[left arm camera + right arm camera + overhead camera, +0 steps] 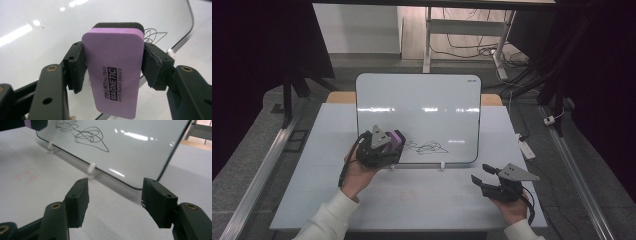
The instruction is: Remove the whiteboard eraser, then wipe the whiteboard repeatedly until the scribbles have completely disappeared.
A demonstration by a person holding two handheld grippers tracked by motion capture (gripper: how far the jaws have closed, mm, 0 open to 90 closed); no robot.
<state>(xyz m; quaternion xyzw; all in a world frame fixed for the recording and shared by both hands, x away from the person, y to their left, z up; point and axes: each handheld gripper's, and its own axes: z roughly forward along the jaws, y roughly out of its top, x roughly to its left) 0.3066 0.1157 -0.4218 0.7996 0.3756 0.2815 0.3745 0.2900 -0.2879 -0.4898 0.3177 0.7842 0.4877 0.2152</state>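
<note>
A whiteboard leans upright on the table, with a black scribble near its lower edge. My left gripper is shut on a purple magnetic eraser, whose black felt end is at or very near the board just left of the scribble. My right gripper stands open above the table at the front right, nothing between its jaws. In the right gripper view, the scribble and the board's lower corner lie ahead of my right gripper.
The board rests on small white pegs on a pale table top. A faint red square mark is on the table. Beyond the table stand a desk frame, cables and a floor rail.
</note>
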